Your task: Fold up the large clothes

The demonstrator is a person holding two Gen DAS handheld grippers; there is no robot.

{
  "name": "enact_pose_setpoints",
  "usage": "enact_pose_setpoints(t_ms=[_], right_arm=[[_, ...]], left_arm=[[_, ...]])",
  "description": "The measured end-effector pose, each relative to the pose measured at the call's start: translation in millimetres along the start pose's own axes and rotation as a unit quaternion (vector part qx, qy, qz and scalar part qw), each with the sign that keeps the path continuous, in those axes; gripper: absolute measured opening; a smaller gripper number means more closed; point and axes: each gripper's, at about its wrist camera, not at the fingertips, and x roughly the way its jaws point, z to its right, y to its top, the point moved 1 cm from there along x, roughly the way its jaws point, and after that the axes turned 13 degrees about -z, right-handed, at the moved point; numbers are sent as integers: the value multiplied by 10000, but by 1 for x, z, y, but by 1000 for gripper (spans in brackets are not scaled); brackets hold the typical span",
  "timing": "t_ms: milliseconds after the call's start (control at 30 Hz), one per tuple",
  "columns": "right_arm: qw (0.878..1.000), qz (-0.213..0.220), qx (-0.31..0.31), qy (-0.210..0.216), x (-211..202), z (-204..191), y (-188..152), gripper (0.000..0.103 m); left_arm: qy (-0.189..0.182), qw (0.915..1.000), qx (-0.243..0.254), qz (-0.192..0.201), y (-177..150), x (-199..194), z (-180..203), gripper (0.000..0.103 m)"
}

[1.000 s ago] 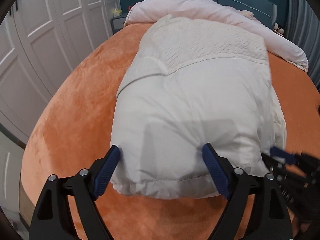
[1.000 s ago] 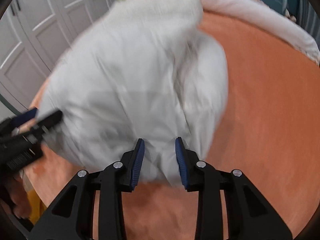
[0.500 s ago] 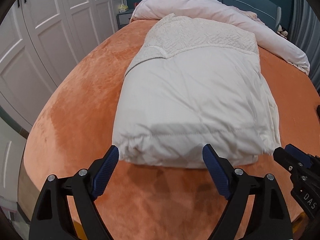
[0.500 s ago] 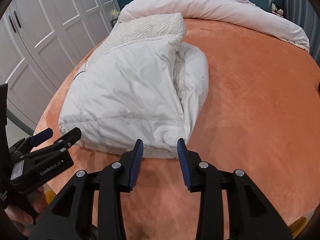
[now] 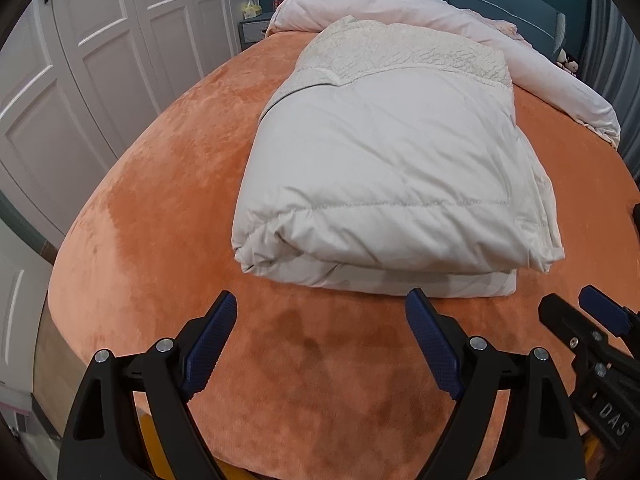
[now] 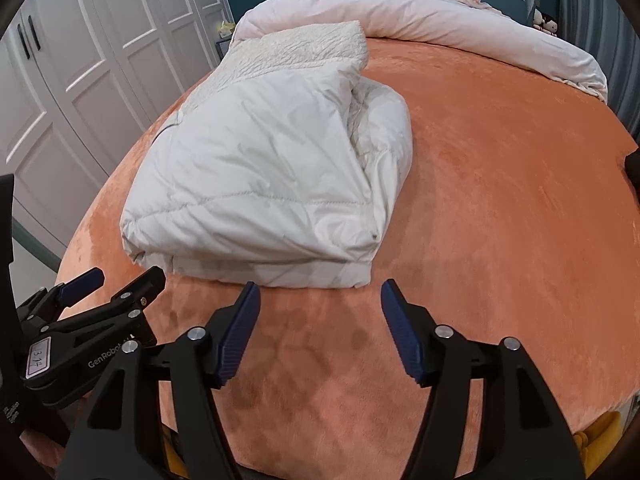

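I judge the fold about done: the white padded garment point(image 5: 392, 176) lies doubled over on the bed point(image 5: 160, 200), near its foot edge. My left hand-held gripper point(image 5: 320, 344) gapes empty; my right hand-held gripper point(image 6: 320, 328) has just been opening, nothing between its fingers. Only tidying seems left.

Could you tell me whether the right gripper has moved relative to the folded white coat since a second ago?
Yes. The right gripper has backed away from the folded white coat, which lies on the orange bedspread; its jaws, just opening, now hold nothing.
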Motion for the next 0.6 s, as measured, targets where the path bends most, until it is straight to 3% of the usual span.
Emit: enact_pose_setpoints(t_ms=[200, 600], right_arm=[[9999, 14, -88, -51, 1, -7, -6, 69], [9999, 35, -57, -95, -2, -3, -13, 69]], left_arm=[[183, 9998, 23, 23, -4, -2, 4, 84], [404, 9991, 91, 49, -11, -4, 12, 84]])
